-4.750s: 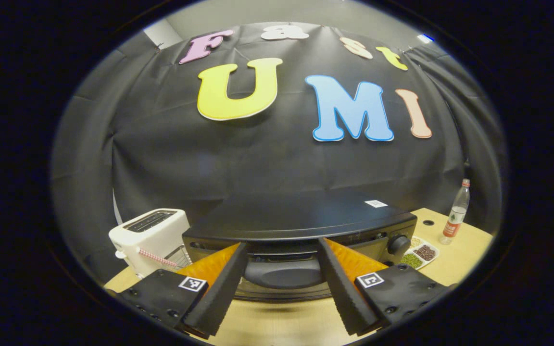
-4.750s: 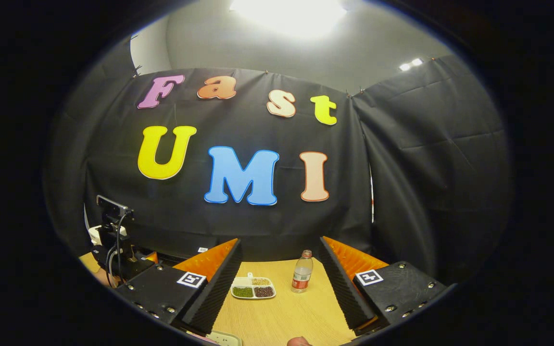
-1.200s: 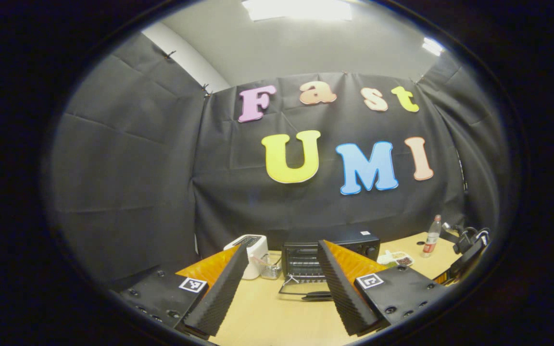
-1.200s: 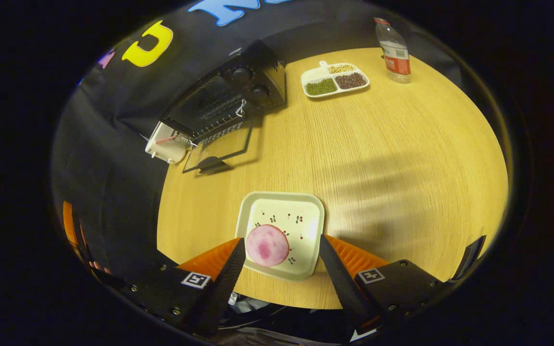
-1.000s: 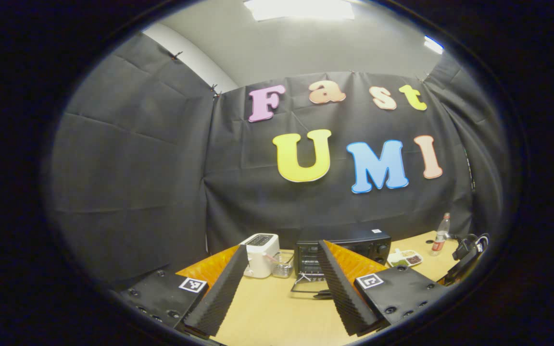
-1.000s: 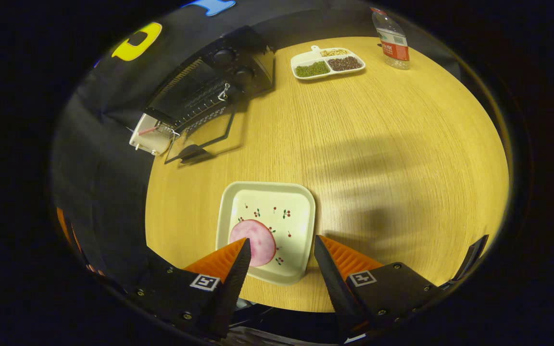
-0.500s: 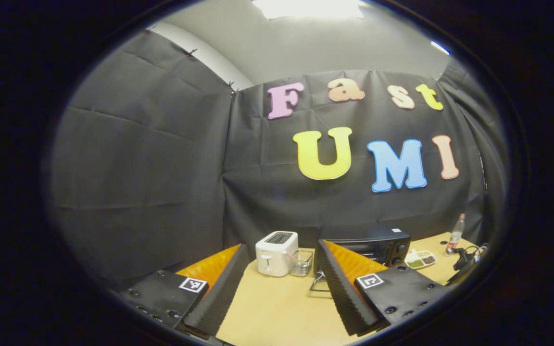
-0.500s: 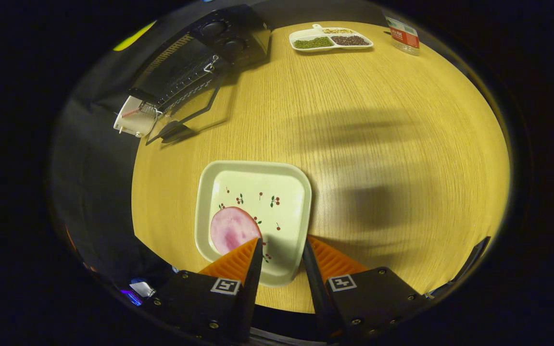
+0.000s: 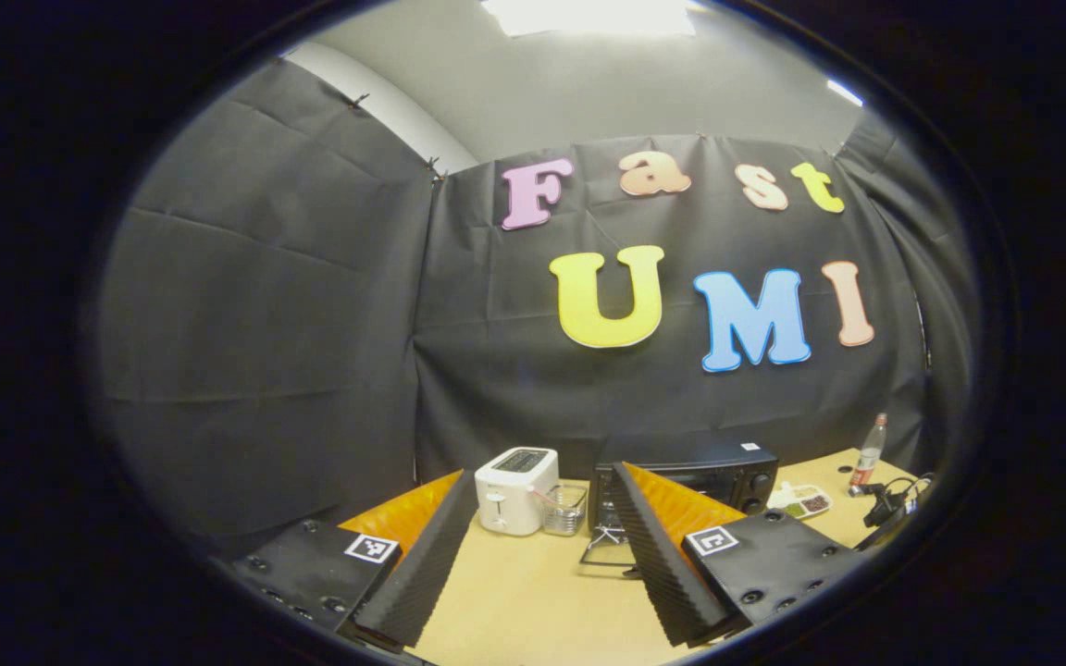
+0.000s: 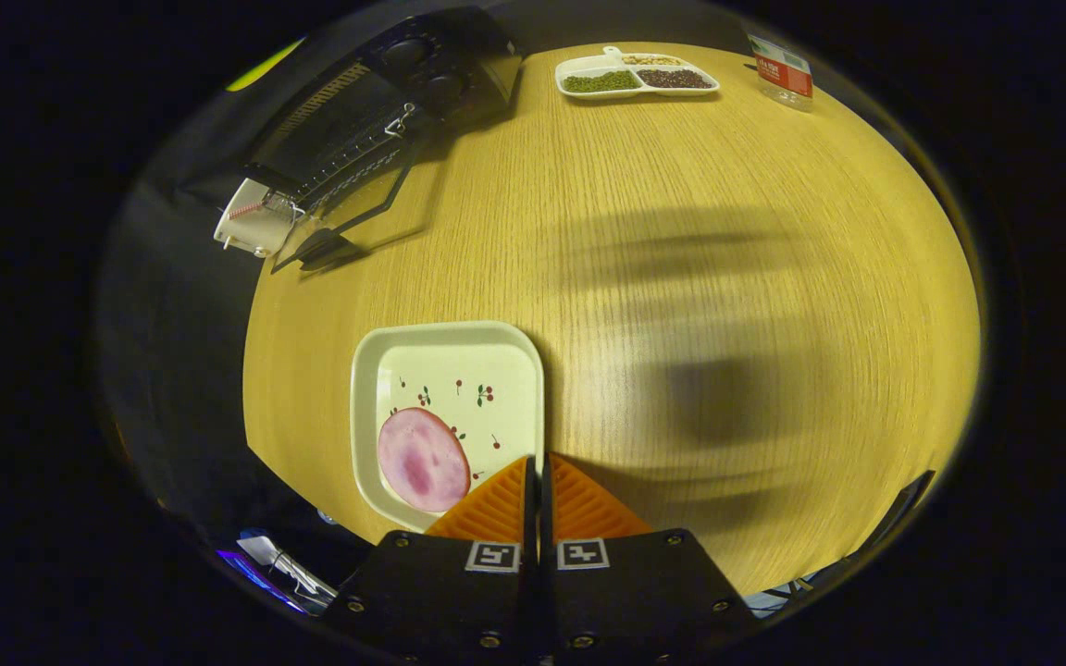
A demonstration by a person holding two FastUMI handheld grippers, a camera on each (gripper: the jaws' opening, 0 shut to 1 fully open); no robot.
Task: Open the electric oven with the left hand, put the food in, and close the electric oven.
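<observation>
Right gripper (image 10: 538, 467) fingers now closed on plate (image 10: 403, 347) rim, pointing downward.

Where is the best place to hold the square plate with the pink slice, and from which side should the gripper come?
Probably the raised rim of the square plate, at its right edge nearest the camera, where the right hand-held gripper is already closed. The rim is thin and stands above the table, so one finger goes over and one under. The pink slice lies left, clear of that edge.
</observation>
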